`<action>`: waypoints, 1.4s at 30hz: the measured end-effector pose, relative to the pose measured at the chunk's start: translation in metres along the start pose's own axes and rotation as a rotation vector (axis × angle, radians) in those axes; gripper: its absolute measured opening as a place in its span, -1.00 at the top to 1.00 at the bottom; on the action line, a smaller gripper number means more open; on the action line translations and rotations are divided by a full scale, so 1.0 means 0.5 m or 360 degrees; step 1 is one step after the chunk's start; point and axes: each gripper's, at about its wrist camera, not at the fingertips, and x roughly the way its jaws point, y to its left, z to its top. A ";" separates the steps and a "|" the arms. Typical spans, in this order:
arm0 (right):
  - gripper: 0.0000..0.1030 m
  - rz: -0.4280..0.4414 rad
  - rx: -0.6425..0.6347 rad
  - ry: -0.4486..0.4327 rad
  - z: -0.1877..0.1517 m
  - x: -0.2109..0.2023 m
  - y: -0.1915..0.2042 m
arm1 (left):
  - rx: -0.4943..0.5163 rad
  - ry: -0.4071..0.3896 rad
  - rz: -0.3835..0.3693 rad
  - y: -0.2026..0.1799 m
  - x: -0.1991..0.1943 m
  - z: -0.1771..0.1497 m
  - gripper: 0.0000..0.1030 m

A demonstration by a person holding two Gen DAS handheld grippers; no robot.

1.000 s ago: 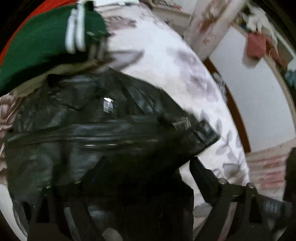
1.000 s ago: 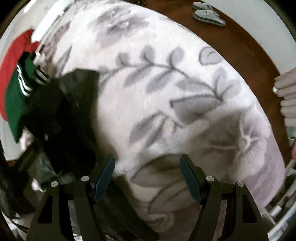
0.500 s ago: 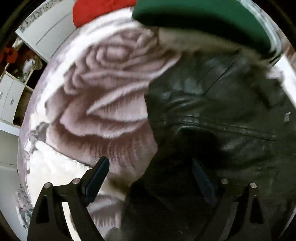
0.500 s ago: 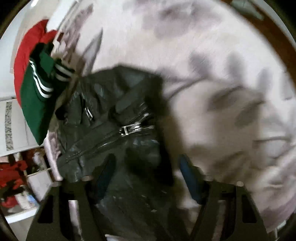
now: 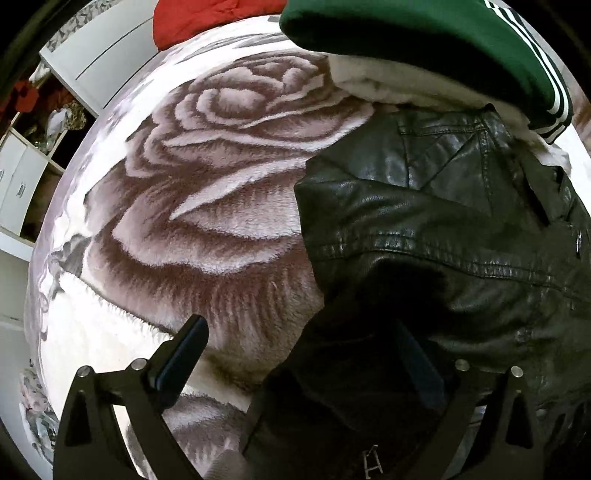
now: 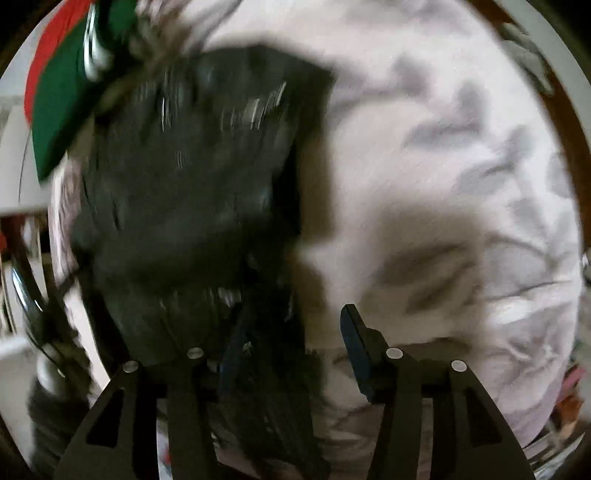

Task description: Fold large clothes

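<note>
A black leather jacket (image 5: 443,229) lies on a floral plush blanket (image 5: 207,206). My left gripper (image 5: 299,347) is open over the jacket's left edge: its left finger (image 5: 184,350) is above the blanket, its right finger dark against the leather. In the blurred right wrist view the jacket (image 6: 192,177) fills the left half. My right gripper (image 6: 291,332) is open over the jacket's right edge, with its right finger (image 6: 354,343) above the blanket (image 6: 461,166). Neither gripper holds anything.
A green garment with white stripes (image 5: 424,40) lies on a cream fleece layer (image 5: 388,88) past the jacket, with a red garment (image 5: 207,18) behind. White cabinets (image 5: 22,177) stand far left. A wooden floor strip (image 6: 554,110) borders the bed on the right.
The left wrist view swung from above the jacket to its left edge, then steadied. The right gripper moved from over bare blanket to the jacket's right edge and is still moving.
</note>
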 end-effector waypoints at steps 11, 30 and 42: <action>0.72 -0.0341 0.0076 -0.0044 -0.028 -0.020 -0.039 | 0.0061 -0.0054 -0.0024 -0.007 -0.005 -0.009 -0.99; 0.24 -0.0714 -0.0108 -0.0013 -0.152 -0.005 0.030 | 0.0199 0.0062 -0.0018 -0.083 -0.089 -0.277 -0.98; 0.07 -0.0509 -0.0219 0.0041 -0.168 -0.021 -0.073 | 0.0211 -0.0029 0.0447 -0.187 -0.172 -0.338 -0.98</action>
